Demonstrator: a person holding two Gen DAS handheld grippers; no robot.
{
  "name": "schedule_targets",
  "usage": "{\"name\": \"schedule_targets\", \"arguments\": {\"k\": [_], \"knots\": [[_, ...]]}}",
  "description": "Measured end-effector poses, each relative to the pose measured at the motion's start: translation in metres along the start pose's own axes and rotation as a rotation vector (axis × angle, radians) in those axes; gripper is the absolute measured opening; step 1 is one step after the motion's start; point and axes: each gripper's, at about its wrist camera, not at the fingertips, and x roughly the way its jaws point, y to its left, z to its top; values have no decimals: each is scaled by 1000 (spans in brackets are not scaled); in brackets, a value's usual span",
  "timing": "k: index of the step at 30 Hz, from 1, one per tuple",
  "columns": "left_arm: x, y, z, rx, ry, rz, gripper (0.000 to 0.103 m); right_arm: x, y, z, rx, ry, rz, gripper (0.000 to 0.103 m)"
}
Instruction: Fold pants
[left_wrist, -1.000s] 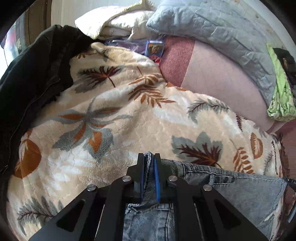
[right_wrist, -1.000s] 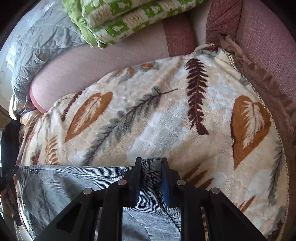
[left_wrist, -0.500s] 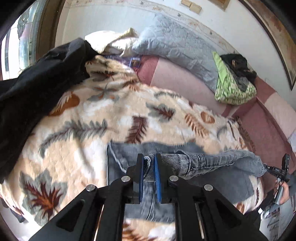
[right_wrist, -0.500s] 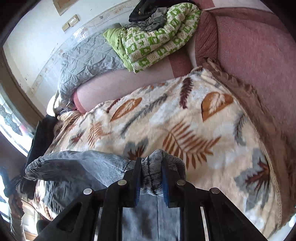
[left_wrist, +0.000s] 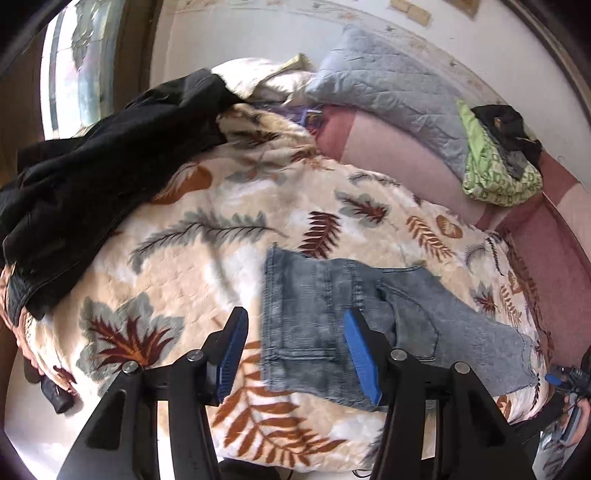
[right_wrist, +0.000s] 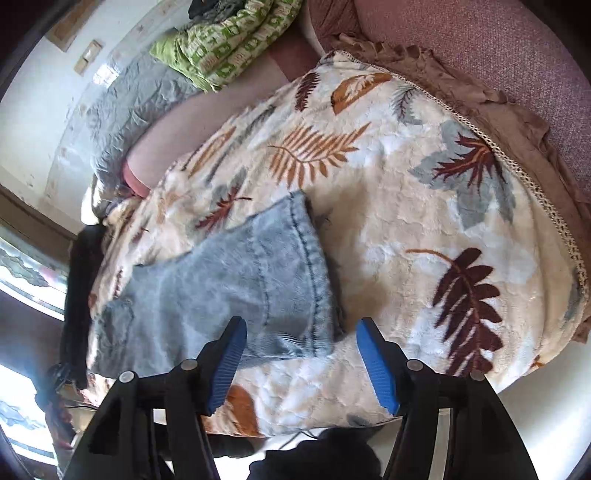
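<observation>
The pants (left_wrist: 332, 325) lie folded over on the leaf-print blanket (left_wrist: 207, 258) that covers the sofa, roughly in the middle of the blanket and nearer its front edge than the pink sofa back (left_wrist: 399, 162). Both claws hang above the blanket with nothing in them: the left claw (left_wrist: 301, 354) stands wide over the hem end of the pants, and the right claw (right_wrist: 301, 363) stands wide just off the near corner of the denim, its blue pads (right_wrist: 376, 365) clear of the cloth. The fold looks uneven; in the left view the top layer sits askew, with a pocketed panel running off at an angle toward the blanket's far right side, so the edges do not line up. The main risk is that a next fold made on this skewed base compounds the slant and leaves a lopsided bundle. A second risk comes from the blanket itself: it is plush and loose, so a claw closing low on the denim edge could pinch the pile along with the pants and drag the blanket up, pulling the fold apart. The pants also lie close to the blanket's front edge, where the surface rounds downward, and a tug toward that edge could let the heavier waist part slide off. The black jacket (left_wrist: 92, 177) heaped at the blanket's left end and the green quilt (left_wrist: 498, 177) on the sofa back are well apart from the pants and seem unlikely to interfere.
</observation>
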Motion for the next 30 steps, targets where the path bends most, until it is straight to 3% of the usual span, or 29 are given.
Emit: {"name": "schedule_targets", "arguments": {"k": [4,5,7,8,9,14,19,20,22,23,25,30], "knots": [[25,-46,-8,102,27,-64,62,23,2,-2,76,32,162,66],[40,-52,-13,112,68,-55,65,38,-2,-6,86,85,152,67],[80,-54,-29,123,238,-3,67,70,-16,-17,120,224,29,61],[100,-50,-40,120,323,56,66,67,-14,-18,111,206,28,57],[110,-47,-47,119,356,91,66,59,-7,-14,85,204,28,57],[94,-57,-37,140,240,81,66,28,26,34,-38,73,-42,58],[97,-79,-32,179,209,43,66,80,1,89,12,134,-156,58],[101,-80,-35,185,217,41,66,90,-3,93,21,138,-153,55],[110,-83,-42,193,242,42,66,101,4,96,-23,151,-142,24],[114,-82,-45,194,251,49,66,104,12,95,-70,153,-183,6],[116,-81,-49,200,242,45,67,99,29,97,-152,129,-207,4],[116,-76,-51,193,223,22,68,70,51,108,-248,-92,-269,3]]}}
